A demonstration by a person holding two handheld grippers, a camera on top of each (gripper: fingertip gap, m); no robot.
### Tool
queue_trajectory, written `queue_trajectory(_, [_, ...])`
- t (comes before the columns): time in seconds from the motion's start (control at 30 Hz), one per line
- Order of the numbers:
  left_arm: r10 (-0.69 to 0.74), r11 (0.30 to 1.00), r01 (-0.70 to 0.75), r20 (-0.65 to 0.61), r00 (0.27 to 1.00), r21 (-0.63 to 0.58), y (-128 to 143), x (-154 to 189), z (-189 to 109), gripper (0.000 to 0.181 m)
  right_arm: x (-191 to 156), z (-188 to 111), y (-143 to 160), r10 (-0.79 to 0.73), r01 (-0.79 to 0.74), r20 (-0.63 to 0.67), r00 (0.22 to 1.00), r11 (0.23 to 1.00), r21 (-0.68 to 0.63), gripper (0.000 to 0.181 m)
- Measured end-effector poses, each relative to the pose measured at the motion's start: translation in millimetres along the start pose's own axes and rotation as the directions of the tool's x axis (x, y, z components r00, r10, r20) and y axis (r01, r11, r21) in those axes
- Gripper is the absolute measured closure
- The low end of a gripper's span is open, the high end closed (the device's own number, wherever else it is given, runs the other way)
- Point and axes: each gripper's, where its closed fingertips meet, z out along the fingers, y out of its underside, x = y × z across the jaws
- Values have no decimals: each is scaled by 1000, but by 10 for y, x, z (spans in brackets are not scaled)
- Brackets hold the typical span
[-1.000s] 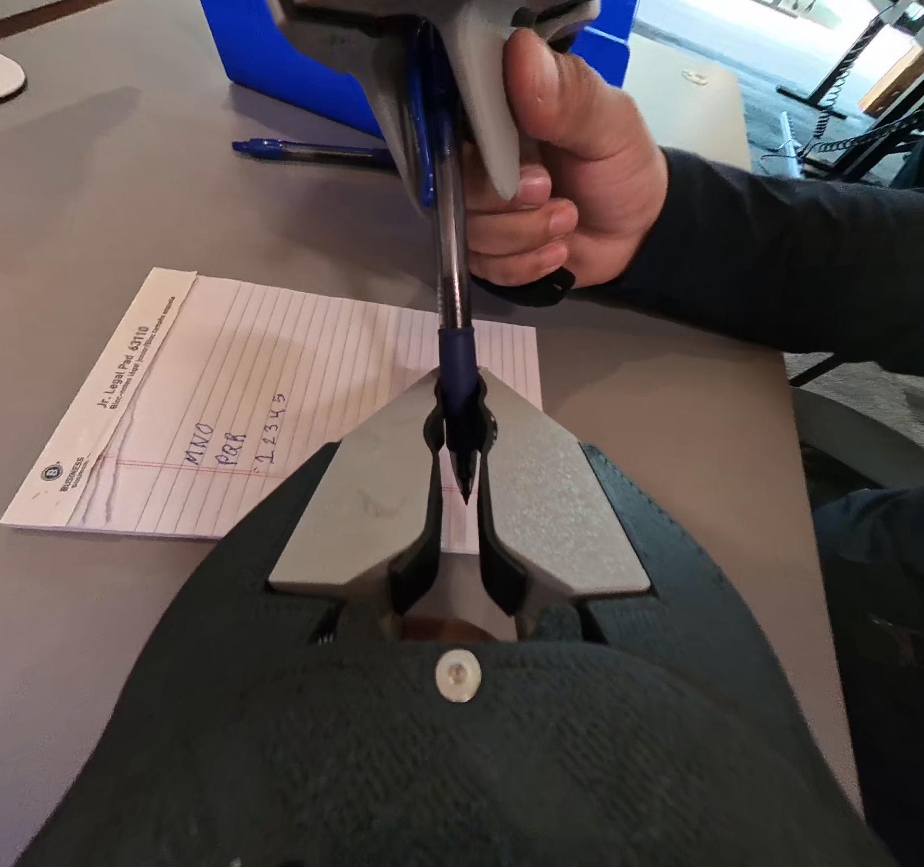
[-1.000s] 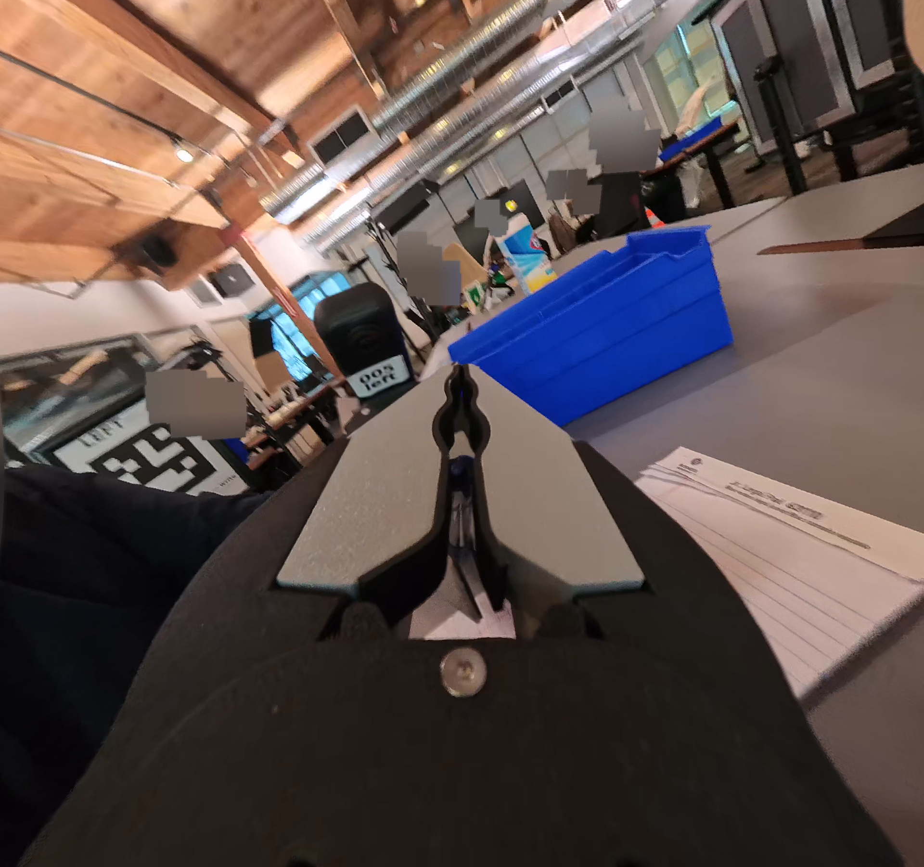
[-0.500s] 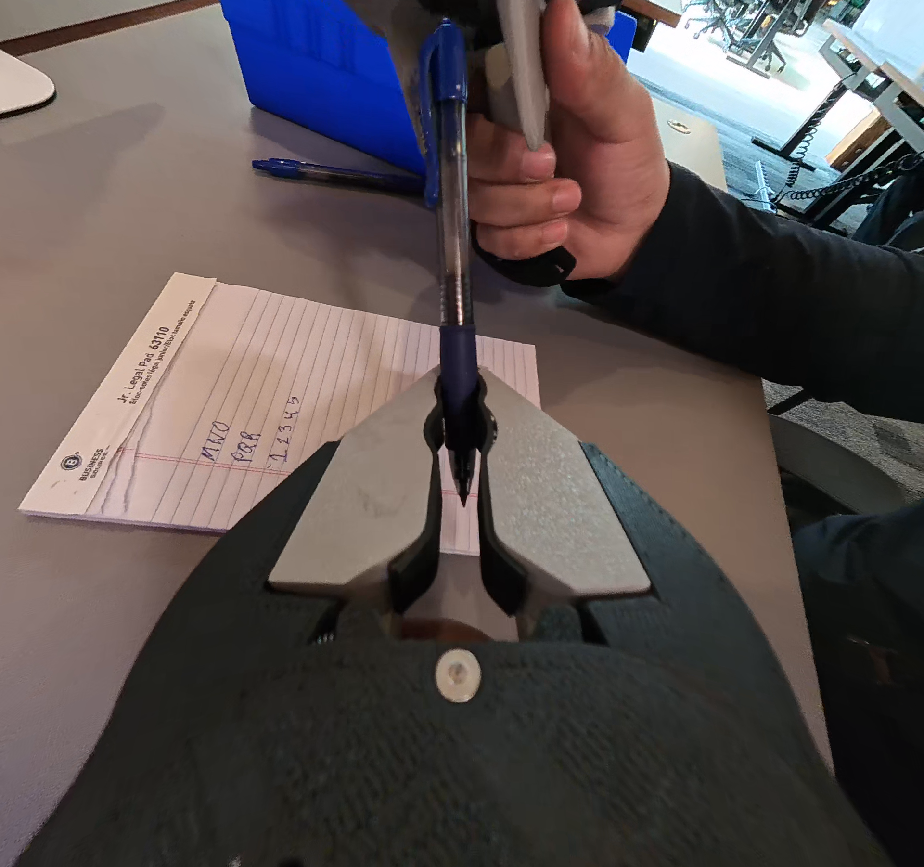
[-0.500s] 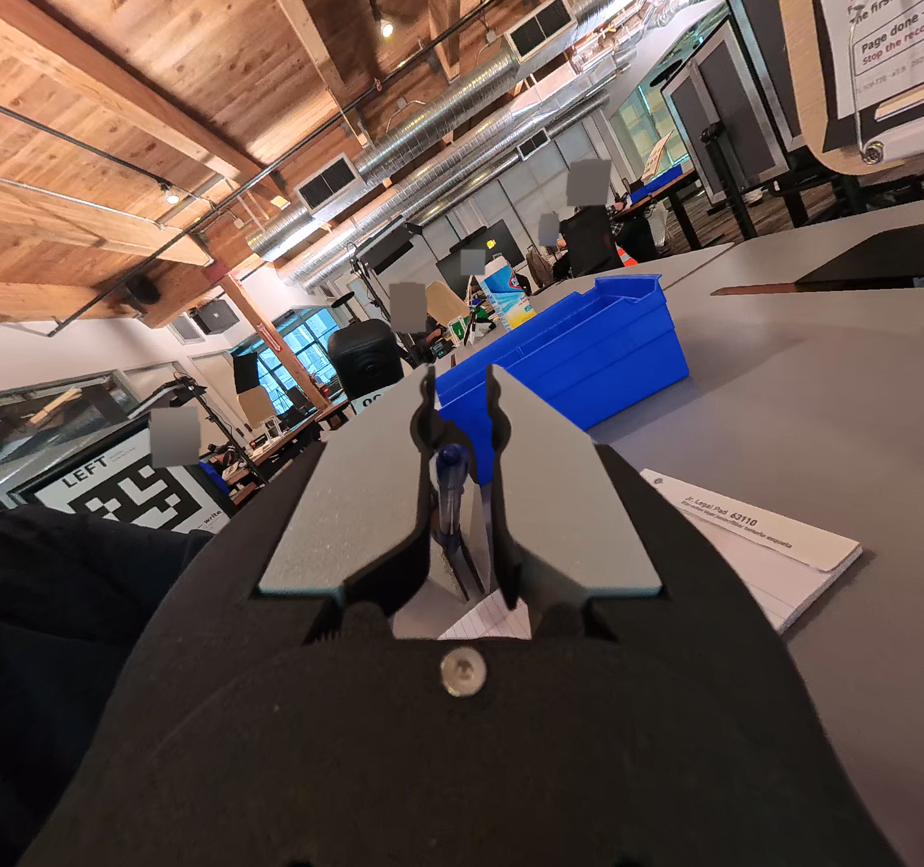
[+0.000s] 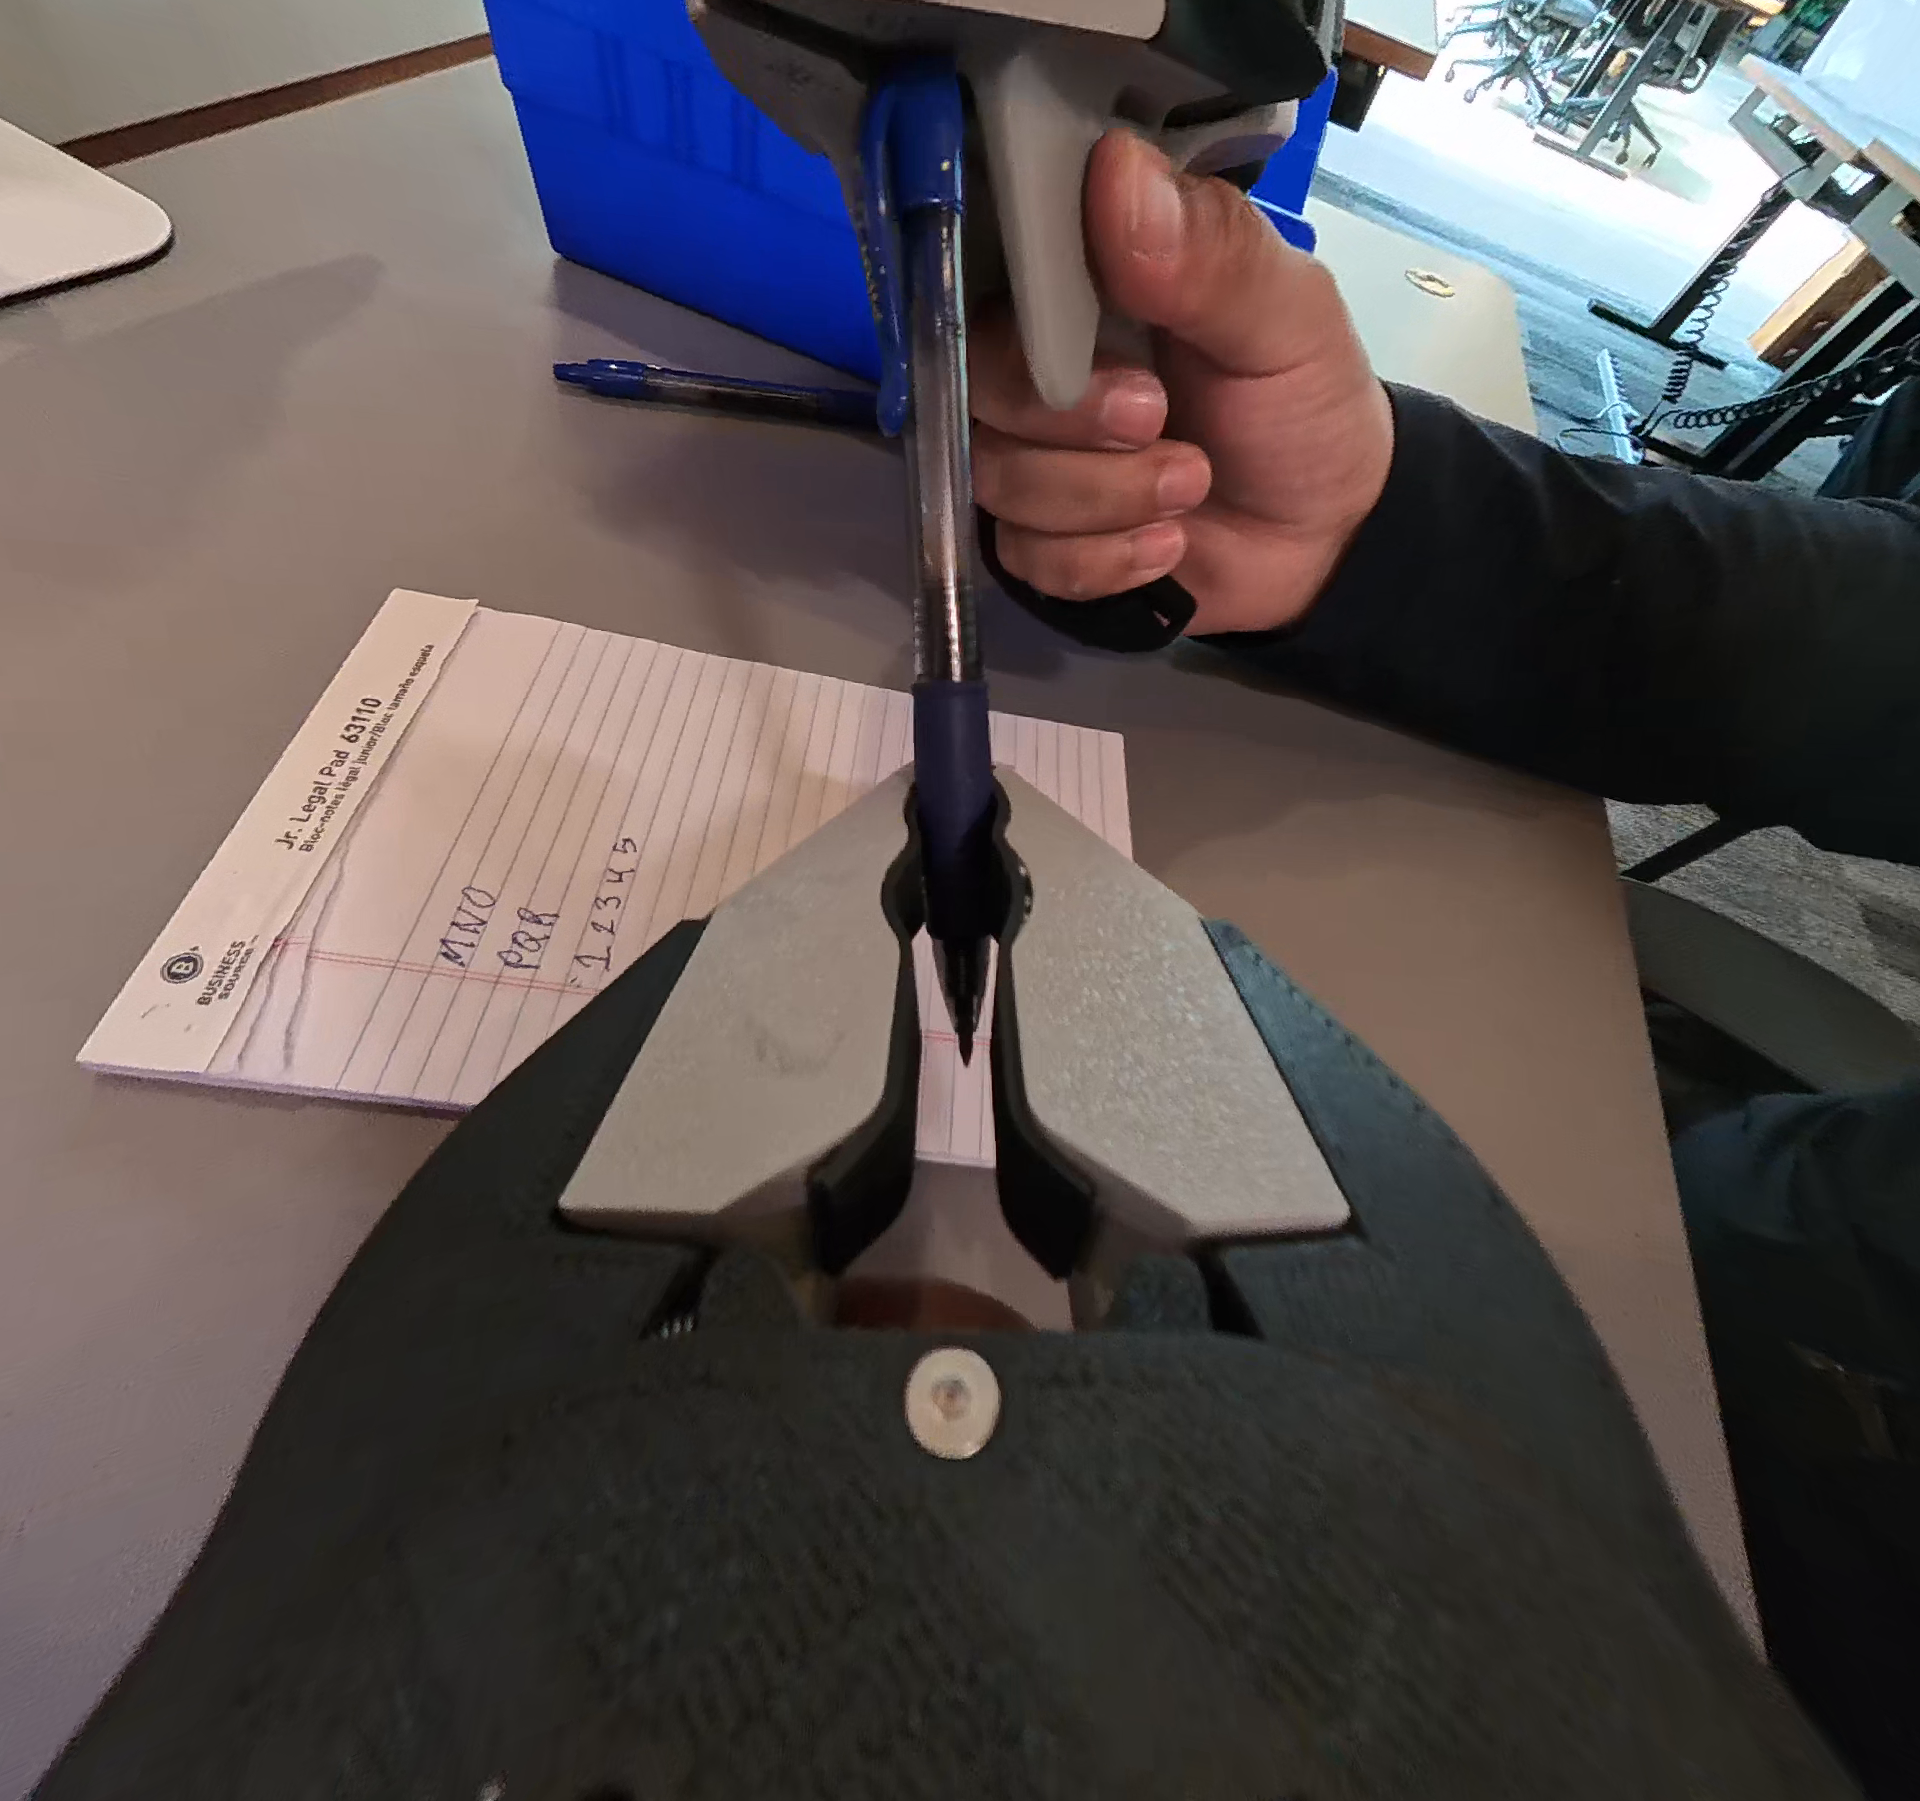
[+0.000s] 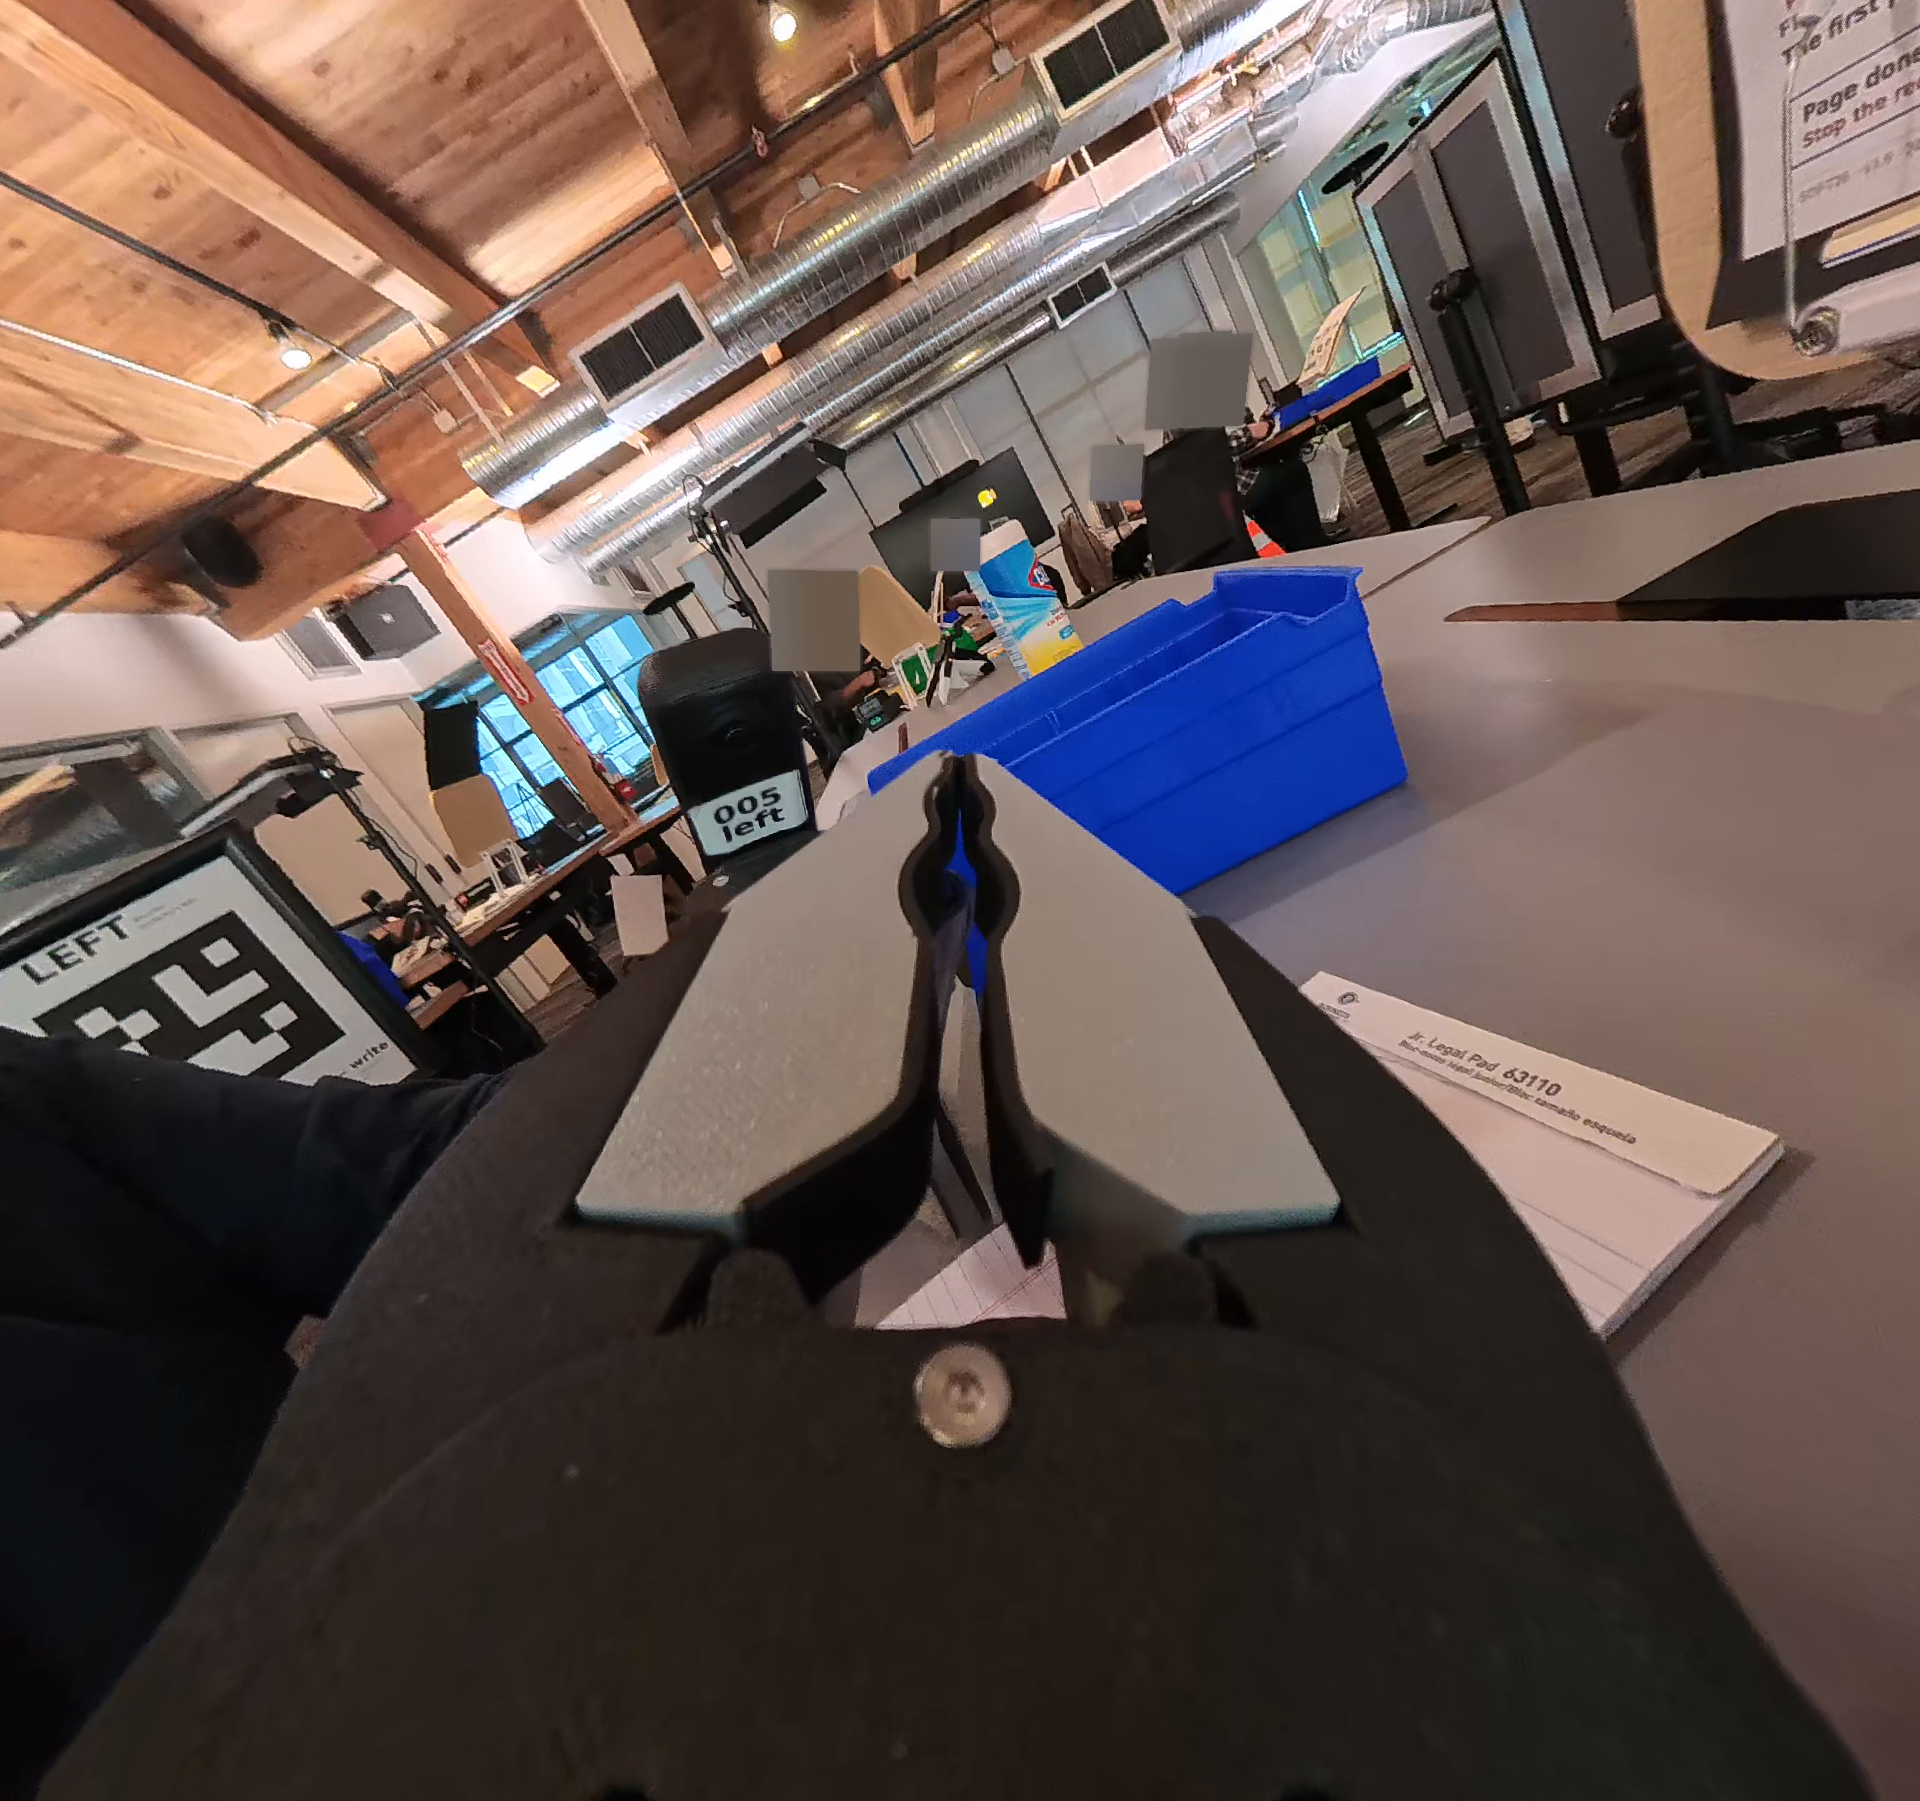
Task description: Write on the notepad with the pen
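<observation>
The pen (image 5: 940, 525) stands nearly upright above the notepad (image 5: 644, 816), its nib pointing down over the pad's near edge but not visibly touching the paper. The left tool (image 5: 958, 852) is pinching the pen's blue grip sleeve, while the right tool (image 5: 925, 120), held by a hand (image 5: 1195, 432) at 12 o'clock in the left wrist view, is pressed together on the pen's capped upper end; in the right wrist view a sliver of blue pen (image 6: 961, 884) shows between its closed tips.

The notepad lies flat on the grey tabletop (image 5: 312, 463), and 3 short handwritten lines already sit near its left margin, at about 10 o'clock from the nib. So some writing looks done, and the rest of the page is bare. I judge that the pen is being settled between the 2 tools and more lines remain to write.

Around them: a second pen (image 5: 707, 385) lies on the tabletop at 11 o'clock beyond the pad, just beside a blue bin (image 5: 665, 141). Neither blocks the page. The left tool's own wide body hides the pad's near corner, which may hamper aiming the nib.
</observation>
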Motion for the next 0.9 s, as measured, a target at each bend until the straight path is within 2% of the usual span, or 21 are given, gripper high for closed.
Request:
queue_trajectory(0.2, [1,1000,-1,2,1000,-31,63,-22,34,177,18,-47,-120,98,-102,50,994,990,99,181])
queue_trajectory(0.3, [-10,1000,10,-3,1000,-19,47,-16,48,177,53,-150,-246,75,-77,22,997,987,138,181])
queue_trajectory(0.4, [-27,1000,27,33,999,14,-2,-92,21,176,144,-152,-189,24,-18,-77,997,996,84,175])
queue_trajectory(0.53, [-85,993,78,69,994,92,-108,-227,-69,176,192,-54,-47,-29,27,-143,989,1000,-15,156])
queue_trajectory(0.6, [-100,990,95,50,994,105,-132,-216,-86,177,185,24,76,-46,35,-145,988,996,-79,153])
queue_trajectory(0.67, [-91,992,86,51,995,91,-114,-199,-63,176,143,110,221,-38,20,-117,992,989,-143,157])
queue_trajectory(0.73, [-63,997,59,73,995,47,-49,-192,-15,176,59,179,324,-41,27,-72,997,982,-187,173])
queue_trajectory(0.9, [-38,999,37,95,995,7,17,-191,42,176,8,213,372,-129,103,-93,987,964,-244,175])
